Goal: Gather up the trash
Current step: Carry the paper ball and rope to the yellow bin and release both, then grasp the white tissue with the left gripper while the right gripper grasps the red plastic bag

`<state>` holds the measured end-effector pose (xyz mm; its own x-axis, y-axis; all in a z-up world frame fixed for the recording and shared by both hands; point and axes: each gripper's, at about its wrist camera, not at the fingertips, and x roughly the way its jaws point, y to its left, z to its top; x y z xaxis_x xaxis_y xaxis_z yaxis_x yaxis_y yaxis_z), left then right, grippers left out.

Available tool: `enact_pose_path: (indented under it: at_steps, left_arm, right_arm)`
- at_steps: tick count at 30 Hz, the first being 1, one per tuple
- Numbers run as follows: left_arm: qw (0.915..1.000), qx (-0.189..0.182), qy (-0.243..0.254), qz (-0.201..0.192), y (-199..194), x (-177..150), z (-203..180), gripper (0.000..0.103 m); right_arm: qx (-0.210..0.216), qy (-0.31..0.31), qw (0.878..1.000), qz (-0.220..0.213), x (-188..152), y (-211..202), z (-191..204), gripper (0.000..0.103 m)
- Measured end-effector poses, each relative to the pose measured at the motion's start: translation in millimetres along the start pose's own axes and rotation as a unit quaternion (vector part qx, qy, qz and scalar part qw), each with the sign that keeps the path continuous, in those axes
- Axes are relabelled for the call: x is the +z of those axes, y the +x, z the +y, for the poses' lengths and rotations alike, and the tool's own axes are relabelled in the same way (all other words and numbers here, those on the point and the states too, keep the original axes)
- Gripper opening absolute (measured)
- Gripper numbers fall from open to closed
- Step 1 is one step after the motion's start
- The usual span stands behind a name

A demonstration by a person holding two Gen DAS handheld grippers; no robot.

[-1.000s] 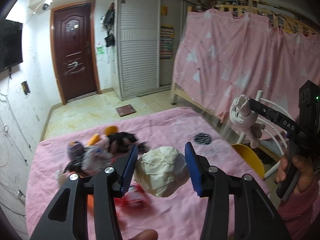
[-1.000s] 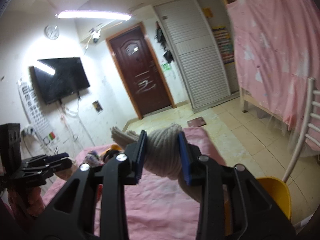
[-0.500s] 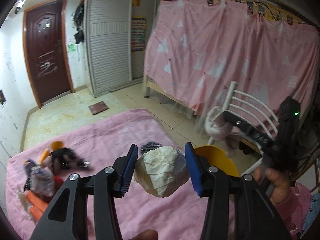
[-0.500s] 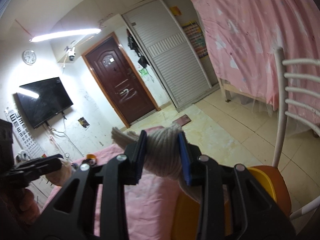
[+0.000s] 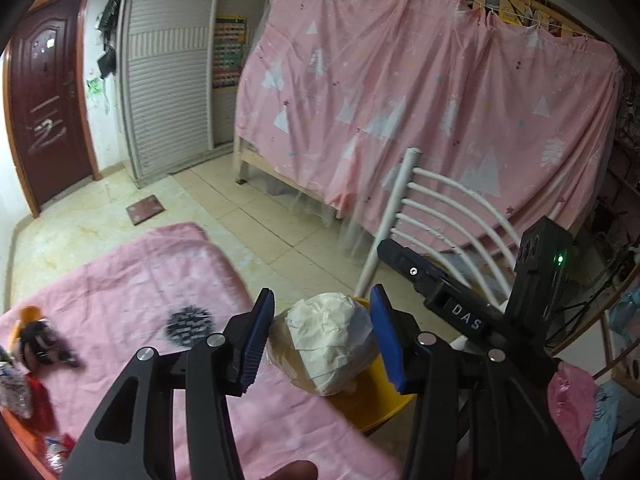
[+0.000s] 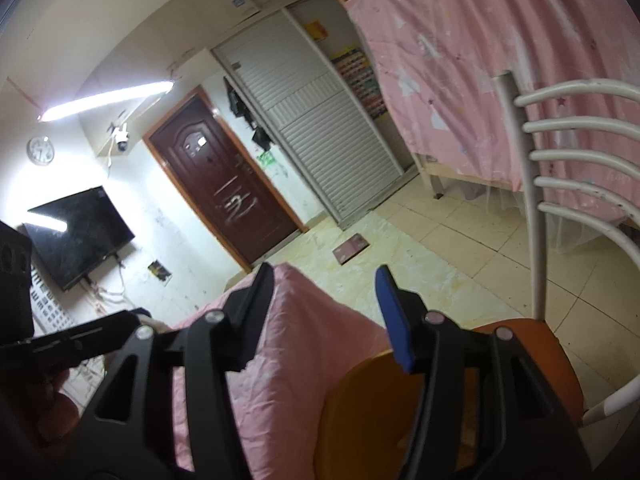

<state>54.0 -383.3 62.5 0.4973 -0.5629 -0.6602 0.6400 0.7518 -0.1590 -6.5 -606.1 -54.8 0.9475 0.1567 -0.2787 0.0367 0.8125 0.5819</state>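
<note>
My left gripper (image 5: 322, 338) is shut on a crumpled white paper wad (image 5: 326, 342) and holds it above the rim of a yellow bin (image 5: 374, 406) that stands on a chair beside the table. My right gripper (image 6: 324, 316) is open and empty above the bin (image 6: 384, 412); it also shows in the left wrist view (image 5: 436, 292), to the right of the wad. Several pieces of trash (image 5: 36, 344) lie at the left end of the pink table (image 5: 132, 280).
A white slatted chair back (image 5: 436, 216) rises just behind the bin. A pink curtain (image 5: 420, 92) hangs behind it. A dark round patch (image 5: 188, 322) marks the tablecloth. Tiled floor, a brown door (image 5: 44, 108) and a shuttered wardrobe lie beyond the table.
Both grippers swung right from the table to the yellow bin. My right gripper opened and the cream yarn bundle it held is gone from view. My left gripper still holds the wad.
</note>
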Motion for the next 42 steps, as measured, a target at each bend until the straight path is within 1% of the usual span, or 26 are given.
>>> enact_pose_path:
  at_steps: [2, 3, 4, 6, 9, 17, 19, 23, 28, 33, 35, 38, 42]
  left_arm:
    - [0.9999, -0.012, 0.000, 0.004, 5, 3, -6, 0.058]
    - [0.9999, -0.012, -0.001, 0.002, 6, 5, -9, 0.071]
    - [1.0000, -0.009, -0.001, -0.003, 8, 5, -10, 0.078]
    - [1.0000, 0.001, -0.003, -0.007, 11, 4, -12, 0.079]
    - [1.0000, 0.001, -0.008, 0.005, 16, 0, -9, 0.079]
    - [0.9996, 0.015, -0.024, -0.009, -8, -4, 9, 0.079]
    - [0.9992, 0.018, -0.032, -0.014, -16, -4, 16, 0.080]
    - [0.9982, 0.027, -0.049, -0.024, -33, -7, 34, 0.080]
    - [0.9960, 0.039, -0.071, -0.037, -56, -13, 60, 0.080]
    - [0.9930, 0.054, -0.092, -0.051, -80, -21, 90, 0.080]
    - [0.9916, 0.064, -0.098, -0.056, -91, -24, 102, 0.080]
    - [0.9889, 0.091, -0.098, -0.065, -110, -31, 121, 0.080]
    - [0.9842, 0.115, -0.117, -0.065, -132, -41, 152, 0.080]
  right_arm:
    - [-0.004, 0.007, 1.000, -0.009, 3, -7, -6, 0.051]
    - [-0.006, 0.009, 1.000, -0.012, 5, -8, -9, 0.051]
    - [-0.010, 0.012, 1.000, -0.016, 6, -11, -11, 0.051]
    - [-0.013, 0.017, 1.000, -0.020, 7, -14, -13, 0.053]
    - [-0.013, 0.017, 1.000, -0.017, 8, -13, -13, 0.054]
    - [-0.008, -0.011, 1.000, -0.001, 3, -4, 10, 0.054]
    - [-0.005, -0.021, 1.000, 0.002, 2, -2, 21, 0.056]
    - [0.005, -0.046, 0.999, 0.010, -3, 1, 47, 0.067]
    - [0.022, -0.085, 0.996, 0.024, -12, 9, 88, 0.070]
    - [0.042, -0.115, 0.991, 0.050, -30, 23, 127, 0.076]
    - [0.049, -0.126, 0.989, 0.060, -37, 29, 142, 0.078]
    - [0.061, -0.139, 0.985, 0.077, -49, 39, 163, 0.082]
    - [0.078, -0.159, 0.978, 0.111, -73, 55, 192, 0.083]
